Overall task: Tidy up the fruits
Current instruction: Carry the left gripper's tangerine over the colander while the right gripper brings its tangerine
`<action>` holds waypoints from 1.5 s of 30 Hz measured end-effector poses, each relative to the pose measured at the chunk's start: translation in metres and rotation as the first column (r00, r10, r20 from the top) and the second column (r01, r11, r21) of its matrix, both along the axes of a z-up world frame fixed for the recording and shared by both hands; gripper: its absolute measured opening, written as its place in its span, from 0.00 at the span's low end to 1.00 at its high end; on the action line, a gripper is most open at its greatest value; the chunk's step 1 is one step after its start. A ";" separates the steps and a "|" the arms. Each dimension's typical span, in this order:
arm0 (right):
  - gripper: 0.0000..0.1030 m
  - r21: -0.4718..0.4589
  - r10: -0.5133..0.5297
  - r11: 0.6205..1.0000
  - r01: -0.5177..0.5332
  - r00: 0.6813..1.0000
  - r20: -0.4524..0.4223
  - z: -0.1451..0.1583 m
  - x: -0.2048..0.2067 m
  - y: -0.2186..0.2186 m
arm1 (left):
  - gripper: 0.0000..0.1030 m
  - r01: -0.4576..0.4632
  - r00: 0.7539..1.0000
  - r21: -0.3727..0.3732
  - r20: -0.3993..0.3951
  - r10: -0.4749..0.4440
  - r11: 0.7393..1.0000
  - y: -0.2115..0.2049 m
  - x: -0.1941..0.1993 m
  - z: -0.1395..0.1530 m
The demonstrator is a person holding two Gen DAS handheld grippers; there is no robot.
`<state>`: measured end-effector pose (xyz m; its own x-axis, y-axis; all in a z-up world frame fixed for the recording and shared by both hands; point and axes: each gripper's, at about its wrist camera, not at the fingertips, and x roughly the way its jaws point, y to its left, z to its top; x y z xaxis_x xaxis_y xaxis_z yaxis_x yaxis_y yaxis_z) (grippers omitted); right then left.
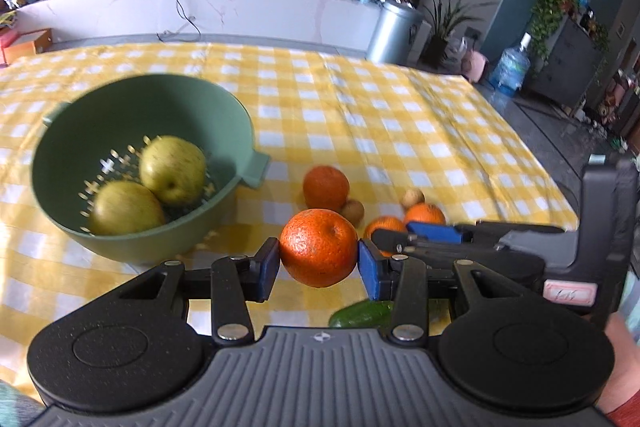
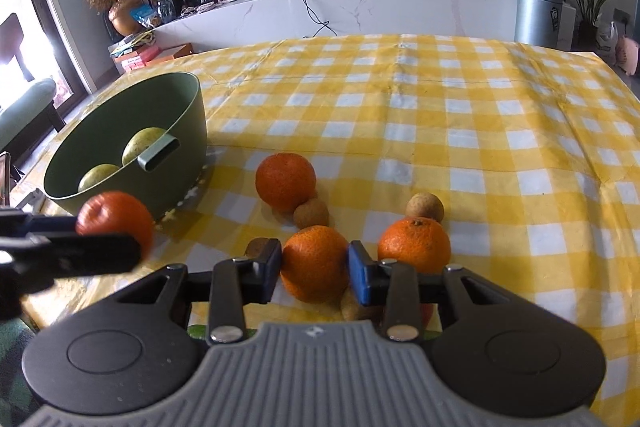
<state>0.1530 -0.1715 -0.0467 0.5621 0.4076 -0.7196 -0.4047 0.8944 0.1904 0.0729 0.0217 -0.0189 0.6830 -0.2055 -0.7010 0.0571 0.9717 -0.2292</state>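
My left gripper (image 1: 318,259) is shut on an orange (image 1: 318,247) and holds it above the checked cloth, just right of the green colander bowl (image 1: 72,131). Two yellow-green apples (image 1: 172,169) lie in the bowl. My right gripper (image 2: 316,267) is shut on a second orange (image 2: 314,263), low over the cloth. Two more oranges (image 2: 285,181) (image 2: 414,245) rest on the table beyond and beside it. In the right wrist view the left gripper (image 2: 100,233) shows at the left with its orange (image 2: 114,219) in front of the bowl (image 2: 120,131).
Small brown round fruits (image 2: 311,213) (image 2: 425,207) lie among the oranges. A green fruit (image 1: 362,313) lies near the front edge, under the left gripper. The yellow checked tablecloth (image 2: 480,131) stretches far and right. A hand (image 1: 618,367) holds the right gripper.
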 end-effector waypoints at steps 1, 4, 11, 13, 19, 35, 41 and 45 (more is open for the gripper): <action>0.34 -0.005 0.003 1.000 -0.004 1.000 -0.002 -0.001 0.001 0.001 | 0.46 -0.010 1.000 0.000 0.008 0.010 1.000 0.002 -0.001 0.002; 0.38 -0.017 0.014 1.000 -0.014 1.000 -0.011 -0.003 0.003 0.005 | 0.46 -0.042 0.999 -0.002 0.023 0.042 0.999 0.010 -0.002 0.010; 0.41 -0.052 0.049 0.997 -0.050 0.998 -0.031 -0.007 0.005 0.016 | 0.46 -0.097 0.993 -0.019 0.066 0.098 0.995 0.027 -0.009 0.026; 0.41 -0.067 0.045 0.997 -0.046 0.999 -0.018 -0.007 0.002 0.018 | 0.46 -0.106 0.991 -0.023 0.079 0.108 0.994 0.031 -0.012 0.030; 0.40 -0.039 0.020 0.999 -0.018 0.999 0.049 0.008 -0.008 0.009 | 0.46 -0.128 0.984 -0.029 0.117 0.131 0.991 0.044 -0.019 0.042; 0.40 0.012 0.208 0.975 -0.220 0.938 0.278 0.094 -0.031 0.066 | 0.46 -0.199 0.968 0.008 0.160 0.195 0.980 0.083 -0.005 0.063; 0.40 -0.045 0.299 0.953 -0.299 0.909 0.291 0.098 -0.023 0.107 | 0.46 -0.227 0.966 0.009 0.127 0.224 0.974 0.100 0.009 0.053; 0.40 -0.088 0.344 0.939 -0.333 0.896 0.282 0.093 -0.015 0.127 | 0.46 -0.257 0.964 0.004 0.075 0.256 0.966 0.114 0.022 0.038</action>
<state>0.1382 -0.0449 0.0464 0.5798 0.5869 -0.5652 -0.7165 0.6975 -0.0107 0.0946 0.1360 0.0191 0.7610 -0.0072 -0.6487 -0.1787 0.9589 -0.2202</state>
